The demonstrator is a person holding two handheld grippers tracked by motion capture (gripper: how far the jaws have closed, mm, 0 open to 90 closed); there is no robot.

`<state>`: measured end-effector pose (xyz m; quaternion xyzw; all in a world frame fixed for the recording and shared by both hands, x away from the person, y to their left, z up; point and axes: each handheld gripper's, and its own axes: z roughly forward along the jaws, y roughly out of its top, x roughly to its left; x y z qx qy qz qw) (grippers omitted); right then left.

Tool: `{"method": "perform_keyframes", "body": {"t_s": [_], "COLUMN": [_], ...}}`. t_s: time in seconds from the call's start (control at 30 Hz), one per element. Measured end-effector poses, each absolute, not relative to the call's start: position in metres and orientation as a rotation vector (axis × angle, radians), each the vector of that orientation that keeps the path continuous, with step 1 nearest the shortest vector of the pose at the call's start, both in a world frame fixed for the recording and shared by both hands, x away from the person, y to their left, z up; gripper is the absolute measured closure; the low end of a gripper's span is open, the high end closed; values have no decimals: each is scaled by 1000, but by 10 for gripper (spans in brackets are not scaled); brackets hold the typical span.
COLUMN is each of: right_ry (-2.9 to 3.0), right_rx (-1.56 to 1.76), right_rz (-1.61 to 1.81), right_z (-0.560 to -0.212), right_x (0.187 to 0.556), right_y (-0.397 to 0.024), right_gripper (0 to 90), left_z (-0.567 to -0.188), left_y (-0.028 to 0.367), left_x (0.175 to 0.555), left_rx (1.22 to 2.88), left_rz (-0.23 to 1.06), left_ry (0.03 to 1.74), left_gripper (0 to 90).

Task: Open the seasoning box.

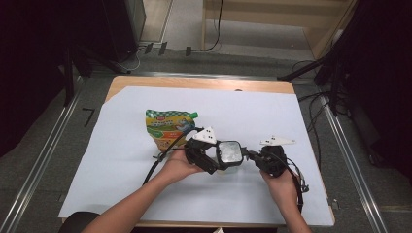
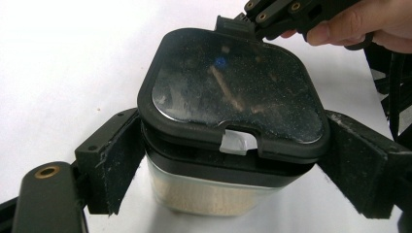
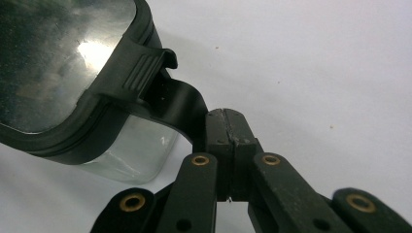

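Centre frame: left gripper (image 1: 221,158) clamps the jar (image 1: 229,153) by its sides; right gripper (image 1: 251,155) pinches its black latch (image 3: 182,109).

Wooden table (image 1: 272,87) under white sheet (image 1: 126,160), grey carpet floor (image 1: 43,145), metal rails (image 1: 39,167)

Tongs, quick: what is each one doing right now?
Left tongs: closed on the jar, gripping its sides.
Right tongs: closed, pinching the jar's latch.
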<state>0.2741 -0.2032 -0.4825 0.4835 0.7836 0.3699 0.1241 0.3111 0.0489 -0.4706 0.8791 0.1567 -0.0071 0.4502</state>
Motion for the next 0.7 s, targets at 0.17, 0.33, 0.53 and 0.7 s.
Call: {"method": "perform_keyframes", "body": {"t_s": [0.17, 0.33, 0.53, 0.7], "right_ry": [2284, 2285, 2283, 2282], "right_rx": [1407, 1406, 1414, 1409], "right_rz": [1077, 1076, 1073, 1074], "right_z": [-482, -482, -483, -482], "right_x": [274, 274, 274, 274], "right_y": [-203, -203, -203, -203], "right_gripper": [900, 900, 900, 900], "left_z": [-468, -464, -460, -455], "left_y": [48, 47, 43, 40], "left_x": [311, 311, 314, 314], "left_rx": [2171, 2175, 2177, 2178], "left_rz": [-18, -12, -35, -27], "left_ry": [393, 383, 380, 371], "left_gripper": [146, 148, 144, 146]}}
